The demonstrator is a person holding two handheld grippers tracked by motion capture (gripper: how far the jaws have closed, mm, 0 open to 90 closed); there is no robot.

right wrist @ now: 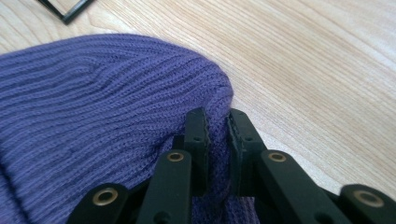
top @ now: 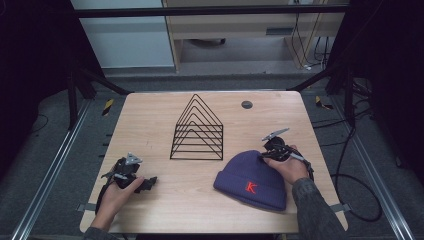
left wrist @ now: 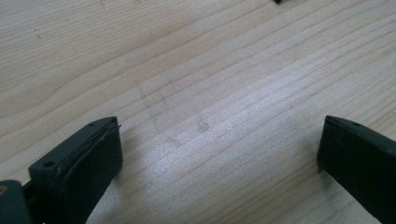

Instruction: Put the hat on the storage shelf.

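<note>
Purple ribbed knitting is filling the near part of the right gripper view, where the right gripper (right wrist: 217, 126) is pinching a fold at the rounded crown of the hat (right wrist: 102, 107); its black jaws are standing almost together with only the soft wool between them. From the high view, the hat (top: 252, 179) is lying flat near the table's front right corner, a red letter K stitched on its folded cuff, with the right gripper (top: 267, 154) touching its far right side. Behind it, toward the middle of the pale wood-grain table (top: 150, 120), a black wire rack (top: 197, 130) of nested triangles is standing upright. Near the front left corner, the left gripper (top: 148, 183) is resting low, and in the left gripper view its jaws are spread wide over bare wood, gripping nothing.
</note>
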